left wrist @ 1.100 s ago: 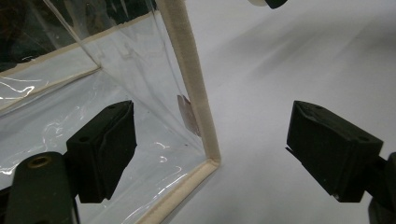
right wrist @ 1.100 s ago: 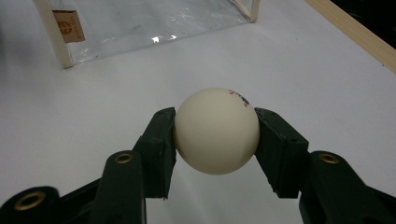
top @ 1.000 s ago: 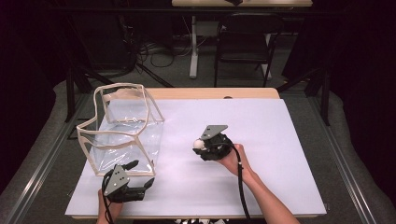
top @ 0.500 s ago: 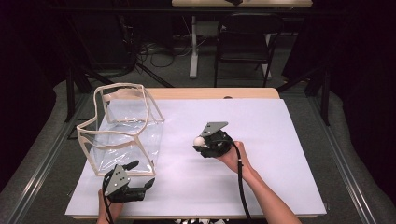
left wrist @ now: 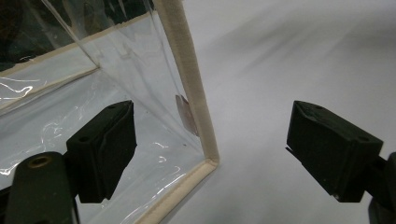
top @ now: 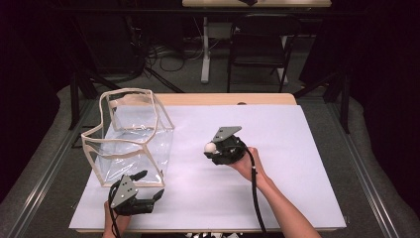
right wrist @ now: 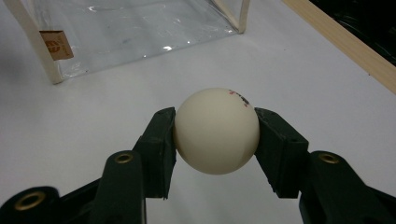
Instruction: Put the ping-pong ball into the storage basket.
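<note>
right tongs (right wrist: 215, 133): closed on the ball (right wrist: 216, 130), one jaw on each side at its widest part, held just above the worktop (top: 297, 148)
left tongs (left wrist: 210, 154): wide open, nothing held, jaws either side of the bag's (top: 130, 136) near corner edge (left wrist: 189, 88)
ball position: mid worktop, right of the bag, well apart from it; in the high view it shows as a white dot (top: 211, 147) at the tong tips
bag position: left side of worktop, standing, mouth up and sagging out of square
step, my read: carry ball to the bag mouth and drop it in
how to do it well: left tongs pinch the trim first so the bag can't slide or fold; lift ball clear above the rim, centre over the mouth, then release; keep squeeze light, since the ball could pop out sideways
ball: smooth matte off-white sphere, small red print near top, looks hard and light
bag: clear glossy plastic film, creased, cream fabric piping on all edges, small tan label (right wrist: 56, 45) inside a corner
worktop: flat matte white sheet, wooden strip (top: 223, 98) at far edge
</note>
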Action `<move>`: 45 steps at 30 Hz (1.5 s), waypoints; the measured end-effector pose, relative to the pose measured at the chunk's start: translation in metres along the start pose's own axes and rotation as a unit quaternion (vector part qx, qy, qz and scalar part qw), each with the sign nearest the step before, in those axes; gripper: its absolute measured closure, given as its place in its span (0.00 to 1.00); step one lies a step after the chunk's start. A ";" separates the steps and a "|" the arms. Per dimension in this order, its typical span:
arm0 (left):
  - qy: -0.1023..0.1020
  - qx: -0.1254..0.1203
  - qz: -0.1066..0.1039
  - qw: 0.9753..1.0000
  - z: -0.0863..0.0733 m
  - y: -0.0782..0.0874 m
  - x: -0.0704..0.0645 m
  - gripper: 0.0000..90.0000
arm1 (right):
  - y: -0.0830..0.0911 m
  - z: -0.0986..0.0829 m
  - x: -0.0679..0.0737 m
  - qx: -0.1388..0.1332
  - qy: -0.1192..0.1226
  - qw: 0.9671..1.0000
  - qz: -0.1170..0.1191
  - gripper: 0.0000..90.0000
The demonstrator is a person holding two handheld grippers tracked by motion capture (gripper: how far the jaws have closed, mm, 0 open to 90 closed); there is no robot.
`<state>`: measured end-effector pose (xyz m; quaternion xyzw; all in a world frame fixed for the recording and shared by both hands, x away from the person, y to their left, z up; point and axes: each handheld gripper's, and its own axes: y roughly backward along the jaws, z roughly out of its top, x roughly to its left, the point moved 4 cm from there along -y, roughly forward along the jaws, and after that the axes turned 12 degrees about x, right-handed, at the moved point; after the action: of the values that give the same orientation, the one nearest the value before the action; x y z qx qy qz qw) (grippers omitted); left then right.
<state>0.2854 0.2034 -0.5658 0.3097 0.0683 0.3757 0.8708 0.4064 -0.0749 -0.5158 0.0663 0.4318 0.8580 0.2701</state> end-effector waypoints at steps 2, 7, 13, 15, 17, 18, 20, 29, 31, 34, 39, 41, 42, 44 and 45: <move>-0.001 0.000 0.000 1.000 0.000 0.000 0.000 0.18 | 0.000 0.001 -0.001 0.001 0.001 1.000 -0.001 0.56; 0.000 0.000 0.001 1.000 0.000 0.000 0.000 0.18 | 0.001 0.002 -0.003 0.001 0.001 1.000 -0.001 0.56; 0.000 -0.001 0.002 1.000 0.000 0.000 0.000 0.18 | 0.002 0.007 -0.005 0.001 0.001 1.000 -0.001 0.56; 0.000 -0.001 0.002 1.000 0.000 0.000 0.000 0.18 | 0.003 0.008 -0.005 0.000 0.002 1.000 -0.001 0.56; 0.000 -0.001 0.002 1.000 0.000 0.000 0.000 0.18 | 0.003 0.009 -0.005 0.001 0.003 1.000 -0.001 0.56; 0.000 -0.001 0.002 1.000 0.000 0.000 0.000 0.18 | 0.003 0.009 -0.005 0.000 0.005 1.000 -0.002 0.56; 0.000 -0.001 0.003 1.000 0.000 0.001 0.001 0.18 | 0.004 0.011 -0.005 -0.001 0.005 1.000 -0.002 0.56; 0.001 -0.001 0.004 1.000 0.000 0.001 0.001 0.18 | 0.008 0.017 -0.005 -0.004 0.009 1.000 -0.006 0.56; 0.000 -0.001 0.004 1.000 0.000 0.001 0.001 0.18 | 0.008 0.018 -0.006 -0.005 0.010 1.000 -0.005 0.56; -0.001 0.000 0.004 1.000 0.000 0.001 0.001 0.18 | 0.010 0.021 -0.006 -0.007 0.010 1.000 -0.007 0.56; 0.000 -0.001 0.004 1.000 0.000 0.001 0.001 0.18 | 0.011 0.023 -0.006 -0.006 0.013 1.000 -0.008 0.56; -0.001 0.000 0.004 1.000 0.000 0.001 0.001 0.18 | 0.011 0.024 -0.006 -0.007 0.013 1.000 -0.008 0.56; -0.001 -0.001 0.003 1.000 0.000 0.001 0.001 0.18 | 0.011 0.024 -0.006 -0.007 0.012 1.000 -0.008 0.56; 0.000 -0.002 0.003 1.000 0.000 0.001 0.001 0.18 | 0.011 0.025 -0.006 -0.007 0.013 1.000 -0.008 0.56; 0.000 -0.002 0.003 1.000 0.000 0.001 0.001 0.18 | 0.011 0.025 -0.006 -0.007 0.013 1.000 -0.008 0.56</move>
<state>0.2855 0.2048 -0.5652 0.3082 0.0662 0.3785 0.8703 0.4160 -0.0659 -0.4906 0.0497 0.4294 0.8597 0.2722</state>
